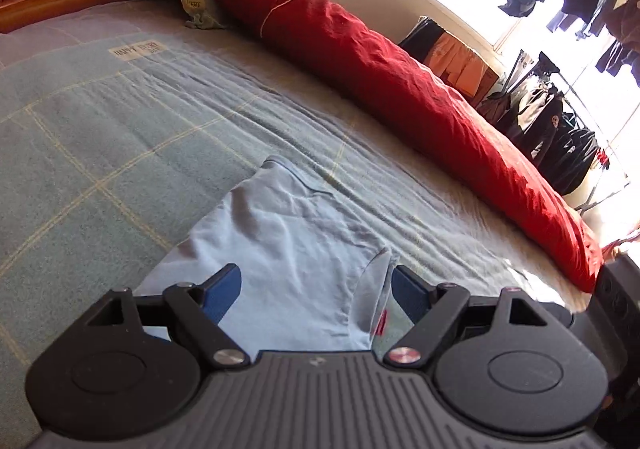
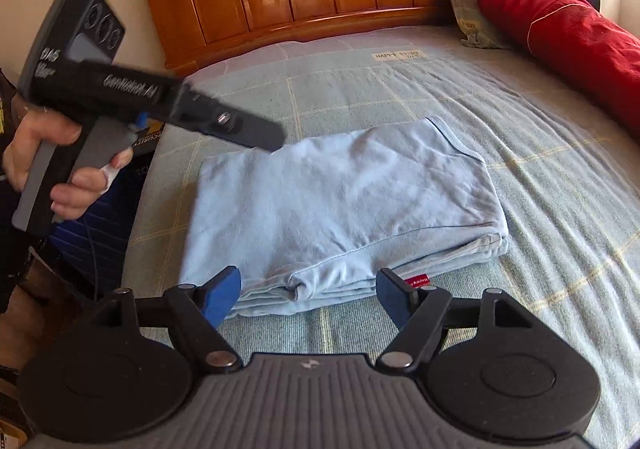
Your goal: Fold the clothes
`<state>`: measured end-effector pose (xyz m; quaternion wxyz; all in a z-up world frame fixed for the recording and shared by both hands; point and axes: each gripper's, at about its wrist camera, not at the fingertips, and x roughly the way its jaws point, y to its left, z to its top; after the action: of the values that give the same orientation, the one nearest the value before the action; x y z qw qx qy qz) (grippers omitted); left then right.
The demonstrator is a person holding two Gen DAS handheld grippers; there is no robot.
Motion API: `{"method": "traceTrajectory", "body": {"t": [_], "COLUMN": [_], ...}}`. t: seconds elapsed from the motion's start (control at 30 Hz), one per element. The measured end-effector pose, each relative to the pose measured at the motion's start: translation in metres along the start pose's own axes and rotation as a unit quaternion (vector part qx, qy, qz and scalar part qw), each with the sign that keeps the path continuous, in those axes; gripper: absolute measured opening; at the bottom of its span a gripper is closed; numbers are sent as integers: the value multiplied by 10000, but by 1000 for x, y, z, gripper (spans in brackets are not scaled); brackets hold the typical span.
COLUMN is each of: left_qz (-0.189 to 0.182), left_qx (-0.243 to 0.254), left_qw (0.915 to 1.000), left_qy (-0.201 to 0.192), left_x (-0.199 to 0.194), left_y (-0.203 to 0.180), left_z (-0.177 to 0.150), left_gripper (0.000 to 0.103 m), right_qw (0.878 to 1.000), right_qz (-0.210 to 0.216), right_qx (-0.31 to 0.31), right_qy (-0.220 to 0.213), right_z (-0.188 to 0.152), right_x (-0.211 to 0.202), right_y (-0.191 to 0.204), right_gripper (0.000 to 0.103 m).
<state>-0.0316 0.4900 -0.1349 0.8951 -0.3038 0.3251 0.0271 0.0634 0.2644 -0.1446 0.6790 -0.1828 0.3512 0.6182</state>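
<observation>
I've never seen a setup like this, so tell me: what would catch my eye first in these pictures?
Probably the long red pillow running along the far side of the bed, bright against the pale blue checked blanket. Next, the light blue garment, already folded into a neat rectangle in the middle of the blanket. Then the odd tools: the right gripper open just above the garment's near edge, and a hand at the left holding the left gripper.

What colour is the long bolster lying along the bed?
Red bolster, with a thin pale piping line; clearest in the left wrist view.
</observation>
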Motion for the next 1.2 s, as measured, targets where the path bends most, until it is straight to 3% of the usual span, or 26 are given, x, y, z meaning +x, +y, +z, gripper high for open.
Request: {"method": "traceTrajectory", "body": {"t": [0.07,0.13,0.33,0.5,0.63,0.87,1.07,1.2], "left_qz": [-380,-421,145,319,531,1067,1336,1359], "left_qx": [-409,-700,-638,-611,-176,799,1503,1674], "left_qw": [9983,9964,9973,9973,9972,9875,9778,9757], "left_qy": [185,221,338,249,496,842,589,397], "left_x": [31,63,133,152,135,61,-13,-30], "left_y": [2,5,12,14,-7,-36,-59,-65], "left_z": [25,43,60,59,58,26,-16,-55], "left_gripper": [83,83,82,82,82,82,86,87], "right_qw": [10000,10000,10000,9998,9990,9974,9967,9951], "right_qz": [64,85,-39,114,192,34,-295,-514], "right_qx": [-27,25,-55,138,389,698,696,747], "right_qy": [-3,39,8,-39,-49,171,296,393], "right_z": [-5,-11,-27,-36,-40,-45,-41,-43], "right_x": [-9,-14,-29,-34,-35,-37,-42,-45], "right_y": [4,3,2,-6,-10,-10,8,26], "right_gripper": [78,78,78,78,78,80,82,86]}}
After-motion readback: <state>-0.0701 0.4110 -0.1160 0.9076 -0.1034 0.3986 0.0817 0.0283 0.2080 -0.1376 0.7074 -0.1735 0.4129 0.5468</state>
